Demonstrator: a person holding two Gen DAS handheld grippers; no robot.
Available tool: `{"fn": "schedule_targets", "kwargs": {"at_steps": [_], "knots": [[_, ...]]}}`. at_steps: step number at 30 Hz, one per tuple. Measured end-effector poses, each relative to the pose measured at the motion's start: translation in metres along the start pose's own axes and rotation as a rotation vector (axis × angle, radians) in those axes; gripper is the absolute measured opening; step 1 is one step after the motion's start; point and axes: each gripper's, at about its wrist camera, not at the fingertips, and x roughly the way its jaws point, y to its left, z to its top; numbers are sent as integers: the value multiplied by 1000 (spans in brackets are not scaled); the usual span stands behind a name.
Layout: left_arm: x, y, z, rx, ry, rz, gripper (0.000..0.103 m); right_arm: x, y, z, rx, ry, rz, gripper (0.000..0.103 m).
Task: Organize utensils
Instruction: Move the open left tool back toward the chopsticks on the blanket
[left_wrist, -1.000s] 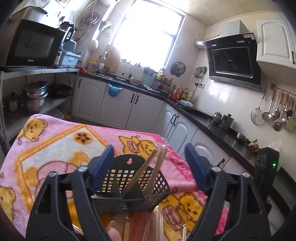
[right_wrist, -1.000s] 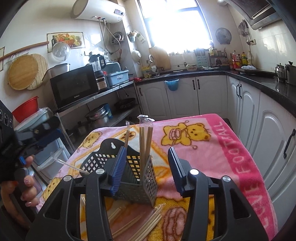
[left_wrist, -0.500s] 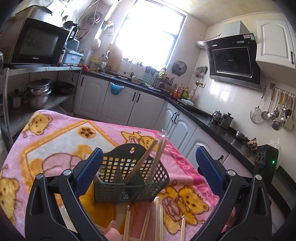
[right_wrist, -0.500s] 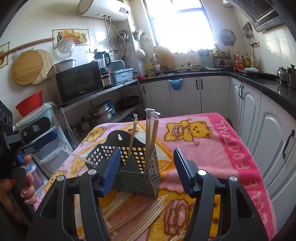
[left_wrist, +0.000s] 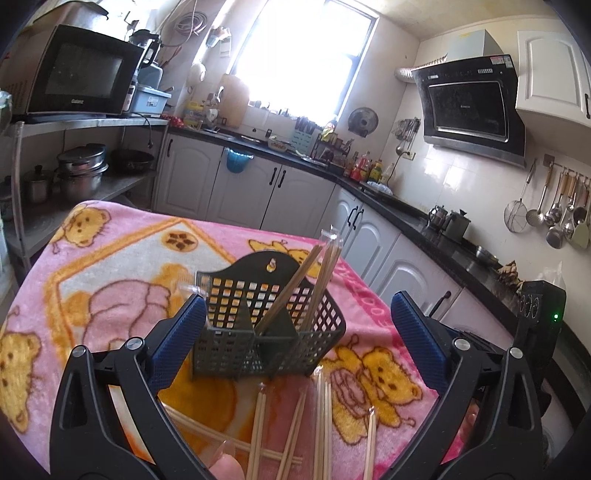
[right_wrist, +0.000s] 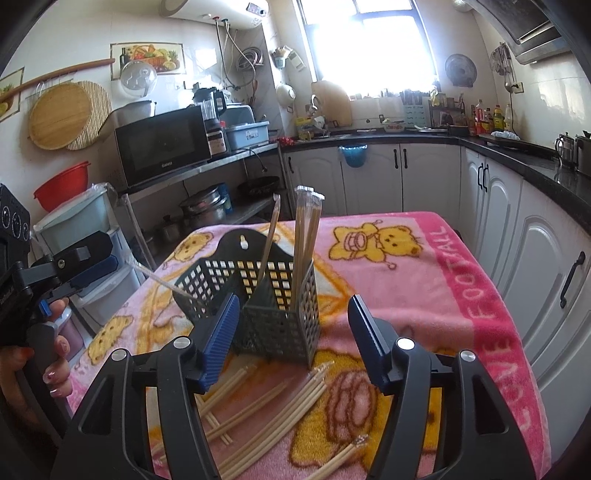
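Left tongs (left_wrist: 297, 334) wide, right tongs (right_wrist: 290, 338) parted, both empty; basket (right_wrist: 275, 317) ahead; chopsticks (right_wrist: 258, 410) scattered before it.

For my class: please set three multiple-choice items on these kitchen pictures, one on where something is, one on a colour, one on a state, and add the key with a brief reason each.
1. Where do most loose chopsticks lie?
A. On the blanket in front of the basket
B. On the black counter
C. Inside the microwave

2. What colour are the pads on the tongs?
A. Red
B. Blue
C. White

3. How are the chopsticks in the basket standing?
A. Lying flat on its floor
B. Leaning upright, ends above the rim
C. Hanging outside it

Key: A, they are spread on the pink blanket near the cameras; B, the left tongs and right tongs show blue pads; B, their ends rise past the rim.
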Motion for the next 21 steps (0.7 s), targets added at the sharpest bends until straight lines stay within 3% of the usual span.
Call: {"fn": "schedule_targets", "kwargs": {"at_steps": [21], "knots": [[31, 5, -50, 26, 197, 52, 92, 11, -9, -52, 10, 137, -18, 59]]}}
